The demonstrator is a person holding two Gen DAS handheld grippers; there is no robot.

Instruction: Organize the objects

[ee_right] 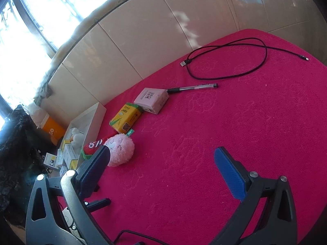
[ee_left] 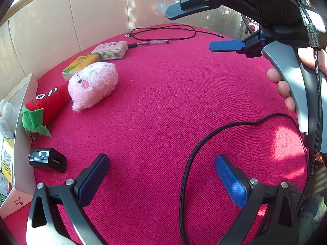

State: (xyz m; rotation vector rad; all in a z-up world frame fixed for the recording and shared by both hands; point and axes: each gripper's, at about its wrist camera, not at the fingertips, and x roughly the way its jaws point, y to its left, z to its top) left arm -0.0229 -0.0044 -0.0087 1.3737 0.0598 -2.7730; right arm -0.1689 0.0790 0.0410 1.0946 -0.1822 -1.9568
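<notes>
On the red cloth (ee_left: pixel 167 94) lie a pink plush (ee_left: pixel 93 84) (ee_right: pixel 120 150), a red strawberry plush (ee_left: pixel 45 107) (ee_right: pixel 91 146), a yellow-green pack (ee_left: pixel 80 64) (ee_right: pixel 125 117), a pink tissue pack (ee_left: pixel 111 50) (ee_right: pixel 152 100), a pen (ee_left: pixel 148 43) (ee_right: pixel 193 88), a black USB cable (ee_left: pixel 163 31) (ee_right: pixel 229 61) and a black charger plug (ee_left: pixel 48 160). My left gripper (ee_left: pixel 161 168) hovers open over bare cloth, the plug just left of it. My right gripper (ee_right: pixel 163 163) (ee_left: pixel 206 30) is open too, above the cloth, right of the pink plush.
A white box (ee_left: pixel 19 126) (ee_right: pixel 90 118) at the cloth's left edge holds a white plush and small cartons. A tiled wall (ee_right: pixel 163 24) stands behind. A person's fingers (ee_left: pixel 283 88) hold the right gripper's handle; its black cord (ee_left: pixel 204 143) trails across the cloth.
</notes>
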